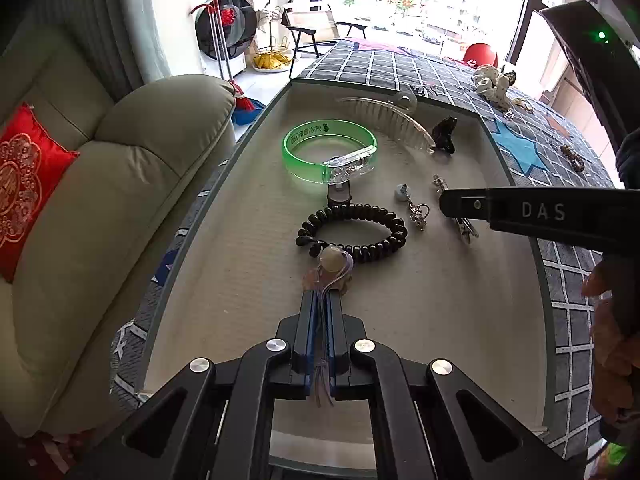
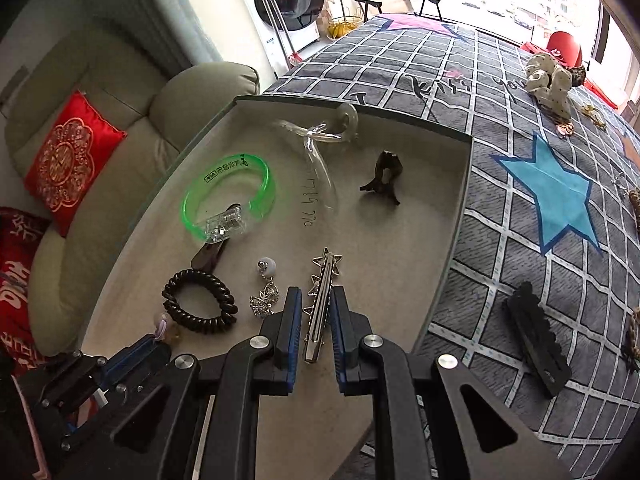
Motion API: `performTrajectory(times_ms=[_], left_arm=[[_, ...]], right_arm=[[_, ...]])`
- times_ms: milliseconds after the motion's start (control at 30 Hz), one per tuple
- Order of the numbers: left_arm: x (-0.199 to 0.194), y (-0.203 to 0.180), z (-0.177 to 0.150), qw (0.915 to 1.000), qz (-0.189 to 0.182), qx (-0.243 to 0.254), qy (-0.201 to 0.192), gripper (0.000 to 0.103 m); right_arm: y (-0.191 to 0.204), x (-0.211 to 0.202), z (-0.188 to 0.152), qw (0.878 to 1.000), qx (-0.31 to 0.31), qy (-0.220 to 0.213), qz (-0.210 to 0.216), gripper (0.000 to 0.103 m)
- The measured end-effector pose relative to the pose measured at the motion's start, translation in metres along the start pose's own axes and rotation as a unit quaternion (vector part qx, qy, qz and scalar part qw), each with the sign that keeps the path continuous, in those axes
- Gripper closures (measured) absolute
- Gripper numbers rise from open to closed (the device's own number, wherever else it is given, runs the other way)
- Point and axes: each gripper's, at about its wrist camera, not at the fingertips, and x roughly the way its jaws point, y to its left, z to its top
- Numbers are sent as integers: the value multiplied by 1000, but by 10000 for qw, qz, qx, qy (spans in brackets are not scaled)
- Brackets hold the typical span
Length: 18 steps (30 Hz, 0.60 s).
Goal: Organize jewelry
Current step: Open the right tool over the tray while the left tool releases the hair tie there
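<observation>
- Pinched between the fully closed jaws of the left gripper (image 1: 322, 300) is a bundle of thin lilac cords (image 1: 325, 364), soft and limp; they run back past the pads and end ahead in a pale bead (image 1: 331, 258) just beyond the fingertips.
- Just past that bead, touching it, lies a dark coiled hair tie (image 1: 352, 230) on the tray's felt floor: springy and light, best taken across one side of the coil.
- Between the jaws of the right gripper (image 2: 316, 316), which stand narrowly apart, sits a silver star clip (image 2: 320, 296), lengthwise along the fingers. Whether the pads press its sides I cannot tell. It looks stiff, thin and slippery; a grip across the flat bar, not the star points, seems safest.
- Left of those jaws lies a small silver charm with a white bead (image 2: 265, 284), light and likely delicate.
- Farther ahead lie a green bangle (image 2: 228, 196), rigid and smooth, a clear hair claw (image 2: 316, 152) and a dark claw clip (image 2: 384, 176).
- Outside the tray (image 2: 452, 240), to the right on the checked cloth (image 2: 500, 280), waits a black serrated clip (image 2: 536, 340).
</observation>
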Motion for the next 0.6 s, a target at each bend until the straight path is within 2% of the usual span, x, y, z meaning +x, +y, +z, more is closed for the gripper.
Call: performTrajectory(times_ms=[100, 167, 233, 367, 600], left_arm=[[-2, -2, 1, 10000, 70, 2, 3, 97], [-3, -2, 2, 9999, 102, -10, 10, 97], [-4, -3, 3, 9999, 129, -21, 5, 97], [-6, -4, 4, 9998, 190, -14, -18, 97], [-7, -8, 3, 9998, 206, 31, 38, 96]], right_arm=[[-1, -8, -1, 9999, 42, -76, 69, 83], [-3, -16, 0, 9997, 67, -195, 108, 63], [-5, -26, 0, 9993, 88, -328, 155, 56], [-13, -44, -3, 9984, 135, -512, 180, 46], [-44, -72, -18, 9964, 378, -750, 73, 36]])
